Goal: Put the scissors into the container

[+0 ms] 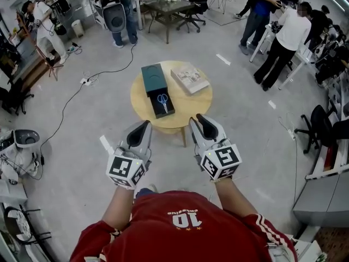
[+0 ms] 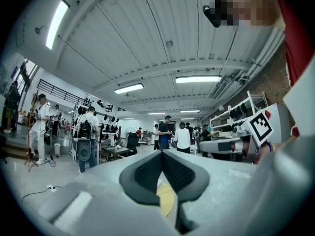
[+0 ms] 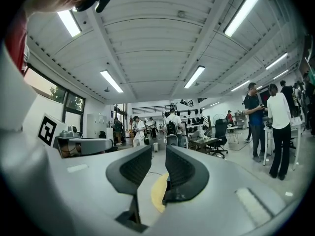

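Approach step: left gripper (image 1: 144, 124) pressed together, right gripper (image 1: 200, 118) spread, both empty, short of the round wooden table (image 1: 196, 111). Blue-handled scissors (image 1: 162, 100) on a dark tray (image 1: 170, 111) toward the near edge, against the dark teal rectangular container (image 1: 153, 76). Next: reach in, pinch the handles squarely.

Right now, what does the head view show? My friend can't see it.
Blue-handled scissors lie on a dark tray beside a teal box on a round table. Nearer, a person in a red shirt holds the left gripper shut and the right gripper open, both empty.
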Available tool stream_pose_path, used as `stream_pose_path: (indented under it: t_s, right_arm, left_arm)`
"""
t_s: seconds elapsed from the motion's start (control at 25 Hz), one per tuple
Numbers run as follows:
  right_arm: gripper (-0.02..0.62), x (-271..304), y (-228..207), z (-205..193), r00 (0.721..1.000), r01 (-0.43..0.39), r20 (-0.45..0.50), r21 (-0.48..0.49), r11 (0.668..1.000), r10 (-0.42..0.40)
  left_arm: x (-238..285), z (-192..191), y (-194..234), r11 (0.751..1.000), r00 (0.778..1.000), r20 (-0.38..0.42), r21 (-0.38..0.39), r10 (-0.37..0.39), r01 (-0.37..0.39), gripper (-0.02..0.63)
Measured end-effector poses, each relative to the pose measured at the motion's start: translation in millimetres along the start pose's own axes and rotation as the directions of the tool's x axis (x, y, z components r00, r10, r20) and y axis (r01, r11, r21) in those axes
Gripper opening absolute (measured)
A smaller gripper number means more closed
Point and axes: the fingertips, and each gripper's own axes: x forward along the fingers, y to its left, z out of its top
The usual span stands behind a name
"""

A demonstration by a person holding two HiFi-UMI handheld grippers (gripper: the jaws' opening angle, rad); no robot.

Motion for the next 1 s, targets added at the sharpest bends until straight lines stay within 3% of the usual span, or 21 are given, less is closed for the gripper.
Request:
stream_pose_path:
  t_s: [0.32,0.48,1.0]
  right_arm:
    - [0.053,0,19,6,1.0,0.023,0.006,-0.039,0.999,-0.022]
    - [0.005,6,31,13,0.999,0.028,0.019,-0.043,0.999,-0.027]
    - [0.0,20,53,22,0.995,0.096,0.029,-0.06,0.994,-0.094]
  left_arm:
    - [-8,9,13,1.0,1.0,0.018,0.008,-0.01,0.01,0.003]
    - [-14,16,25,1.0,1.0,0.021,0.011,-0.022,0.022,0.003]
    - [-19,24,50,0.996,0.995,0.037,0.011,-0.09,0.089,0.003]
